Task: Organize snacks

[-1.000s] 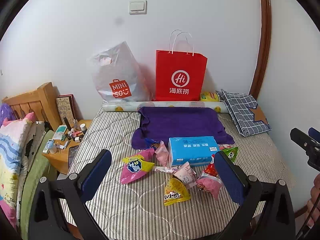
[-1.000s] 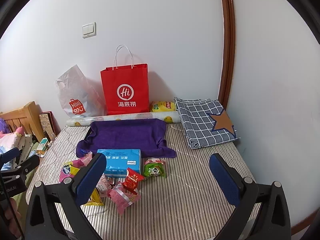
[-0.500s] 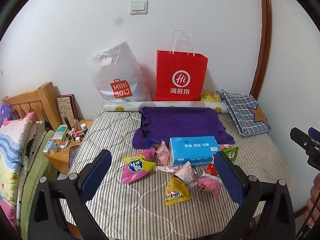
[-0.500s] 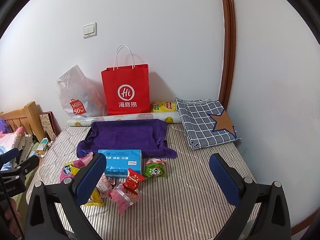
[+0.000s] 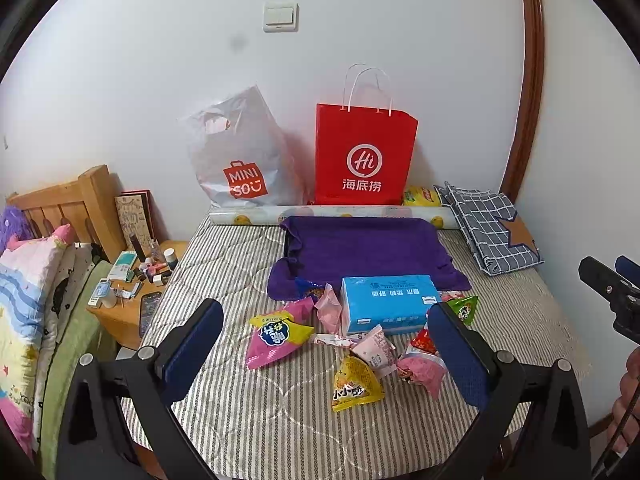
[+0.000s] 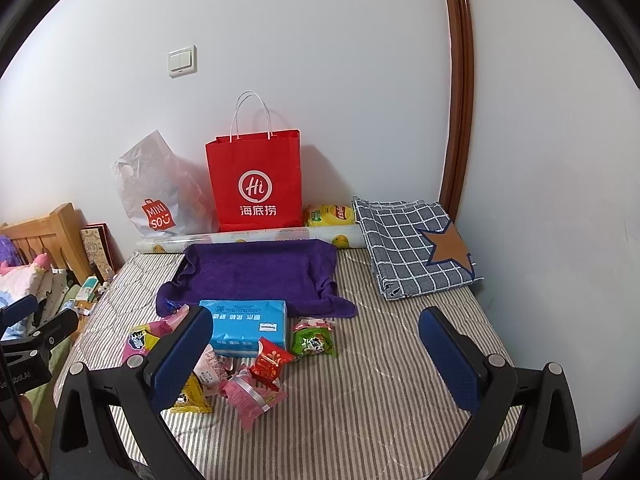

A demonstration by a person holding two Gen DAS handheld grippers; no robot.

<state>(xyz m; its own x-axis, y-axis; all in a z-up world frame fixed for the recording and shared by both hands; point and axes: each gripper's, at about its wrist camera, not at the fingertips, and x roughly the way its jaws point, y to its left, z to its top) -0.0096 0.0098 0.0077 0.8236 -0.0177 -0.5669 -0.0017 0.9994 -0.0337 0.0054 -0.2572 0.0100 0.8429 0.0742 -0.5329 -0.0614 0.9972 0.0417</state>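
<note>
left wrist view: snacks lie heaped at the mattress's near edge before a blue box, straight ahead of the left claw (wide, empty); right claw, likewise wide, sits further right.

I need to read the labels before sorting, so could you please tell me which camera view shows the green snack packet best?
The right wrist view: the green snack packet lies fully exposed, face up, beside the blue tissue pack. In the left wrist view only its corner shows, the rest hidden behind a finger of the left gripper.
</note>
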